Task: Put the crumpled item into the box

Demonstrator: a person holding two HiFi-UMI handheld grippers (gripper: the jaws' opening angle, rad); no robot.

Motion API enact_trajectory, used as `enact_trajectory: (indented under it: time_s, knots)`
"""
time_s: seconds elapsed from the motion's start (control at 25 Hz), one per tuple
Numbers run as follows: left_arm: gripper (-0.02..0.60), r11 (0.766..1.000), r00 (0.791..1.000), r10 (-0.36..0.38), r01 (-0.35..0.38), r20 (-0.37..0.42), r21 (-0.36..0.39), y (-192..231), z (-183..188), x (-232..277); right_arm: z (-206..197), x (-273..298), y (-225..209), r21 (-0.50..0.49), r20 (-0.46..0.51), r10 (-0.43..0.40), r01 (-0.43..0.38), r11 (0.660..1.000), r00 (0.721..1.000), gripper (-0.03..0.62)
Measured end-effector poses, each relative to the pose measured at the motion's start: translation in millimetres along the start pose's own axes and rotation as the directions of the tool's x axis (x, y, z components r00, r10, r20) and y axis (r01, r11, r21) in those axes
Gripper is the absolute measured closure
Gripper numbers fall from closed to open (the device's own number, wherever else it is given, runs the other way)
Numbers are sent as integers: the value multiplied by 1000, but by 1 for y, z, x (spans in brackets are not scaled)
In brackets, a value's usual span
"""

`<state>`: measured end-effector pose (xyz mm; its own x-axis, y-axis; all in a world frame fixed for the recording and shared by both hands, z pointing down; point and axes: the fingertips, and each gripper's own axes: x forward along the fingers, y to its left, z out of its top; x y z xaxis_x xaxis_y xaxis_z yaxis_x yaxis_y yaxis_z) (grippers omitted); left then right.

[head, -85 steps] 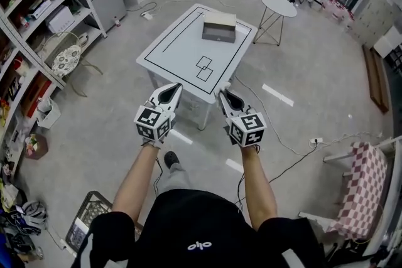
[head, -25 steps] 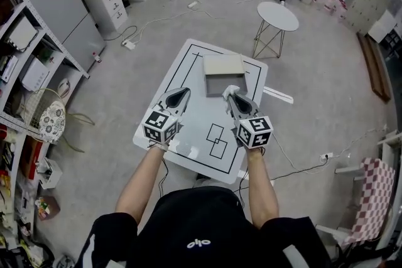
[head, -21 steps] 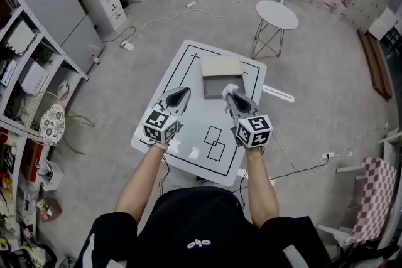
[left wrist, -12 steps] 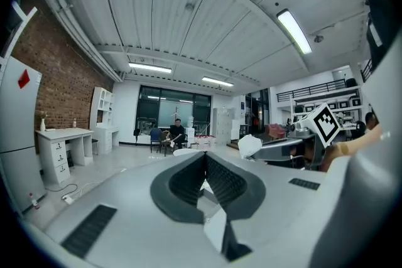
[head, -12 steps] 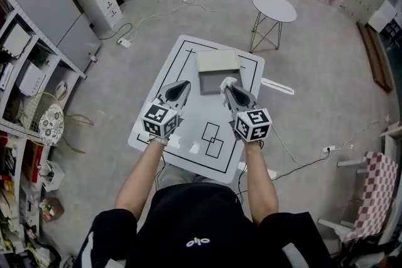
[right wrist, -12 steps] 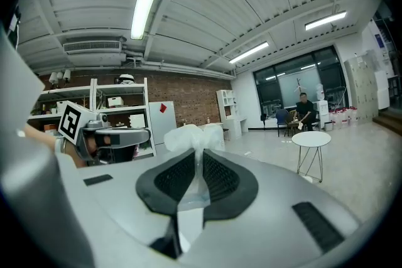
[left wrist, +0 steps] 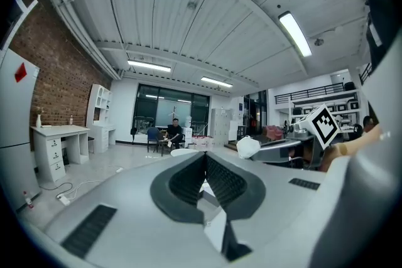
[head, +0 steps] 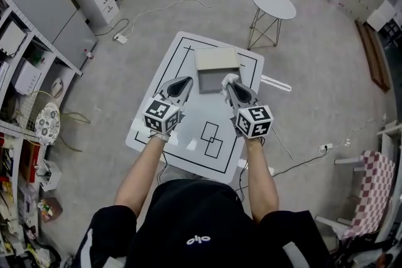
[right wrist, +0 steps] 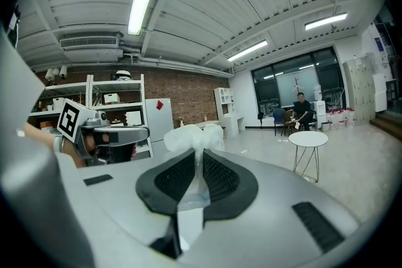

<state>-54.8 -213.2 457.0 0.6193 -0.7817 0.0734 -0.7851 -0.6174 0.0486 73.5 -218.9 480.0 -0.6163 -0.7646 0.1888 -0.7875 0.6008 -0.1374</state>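
Pinching white crumpled item [right wrist: 188, 134] in right hand-held gripper [right wrist: 198, 160], by near-right corner of open box [head: 215, 61] on tabletop [head: 207, 111]. Holding left hand-held gripper [left wrist: 205, 157] pressed together, empty, near box's left. Wearing black shirt [head: 188, 210], white logo too small to read.

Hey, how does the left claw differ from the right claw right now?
The right claw is clamped on a crumpled white item; the left claw holds nothing. The left claw's jaws meet at the tips; the right claw's are held slightly apart by the item. Seen from the head, the right claw is by the box's corner, the left claw farther to its left. Both carry marker cubes.
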Motion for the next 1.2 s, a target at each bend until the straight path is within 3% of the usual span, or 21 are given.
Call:
enact_trajectory:
  time_s: [0.32,0.84,1.2]
  knots:
    - [574,999,1000,-30,30,1,-11,19,0,28,-1,24,-21,-6,-17,-31,31,1000,999,548]
    - [574,993,993,-98,92,-72,-77,52,-46,78,-61,88,-70,29,-150,-91,97,995,985,548]
    - [574,981,981,-144,125,-128,-148,79,-90,124,-106,145,-108,33,-274,-114,128,991,955,548]
